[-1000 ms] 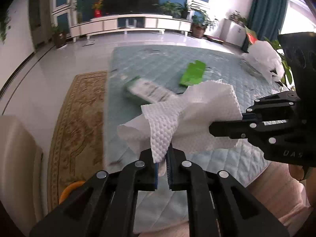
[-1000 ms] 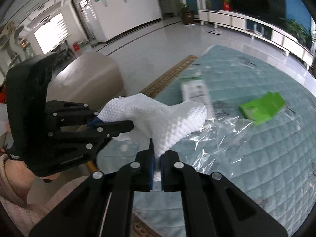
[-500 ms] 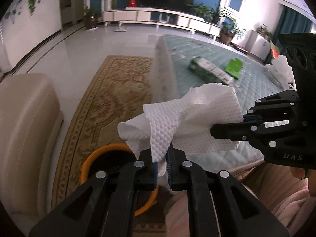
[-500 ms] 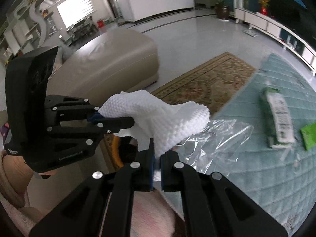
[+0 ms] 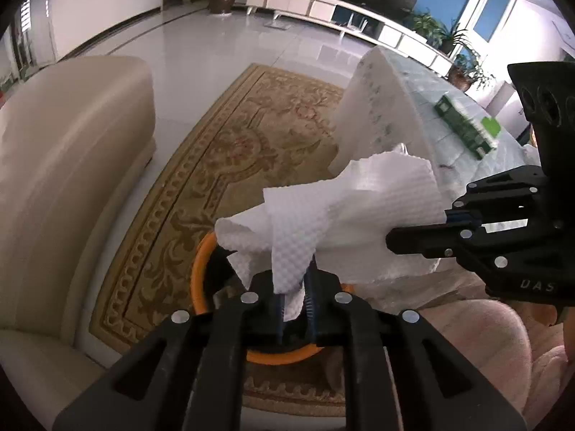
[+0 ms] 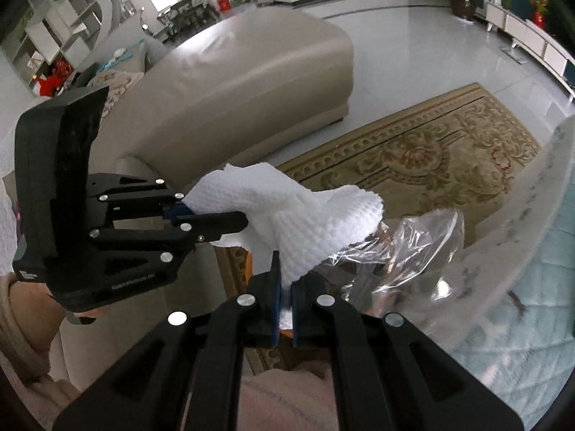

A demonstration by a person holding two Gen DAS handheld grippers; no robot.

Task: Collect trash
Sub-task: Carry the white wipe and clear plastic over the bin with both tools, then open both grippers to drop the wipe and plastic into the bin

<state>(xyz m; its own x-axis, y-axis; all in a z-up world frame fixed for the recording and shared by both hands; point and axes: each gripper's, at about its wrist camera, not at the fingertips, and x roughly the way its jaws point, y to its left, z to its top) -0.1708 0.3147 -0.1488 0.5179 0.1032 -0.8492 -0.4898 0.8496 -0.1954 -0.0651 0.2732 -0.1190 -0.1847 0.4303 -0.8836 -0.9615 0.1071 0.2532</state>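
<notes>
A crumpled white paper towel hangs between both grippers; it also shows in the right wrist view. My left gripper is shut on its lower end. My right gripper is shut on its other end and appears at the right of the left wrist view. Below the towel sits an orange-rimmed bin on the floor, partly hidden by my fingers. A crinkled clear plastic wrapper hangs beside the towel.
A beige sofa stands at the left. A patterned rug lies under the bin. The table with a teal quilted cover is at the right, carrying a green box and a green packet.
Both grippers, holding the towel, have swung left away from the table top to above the orange bin on the rug. The grip on the towel is unchanged.
</notes>
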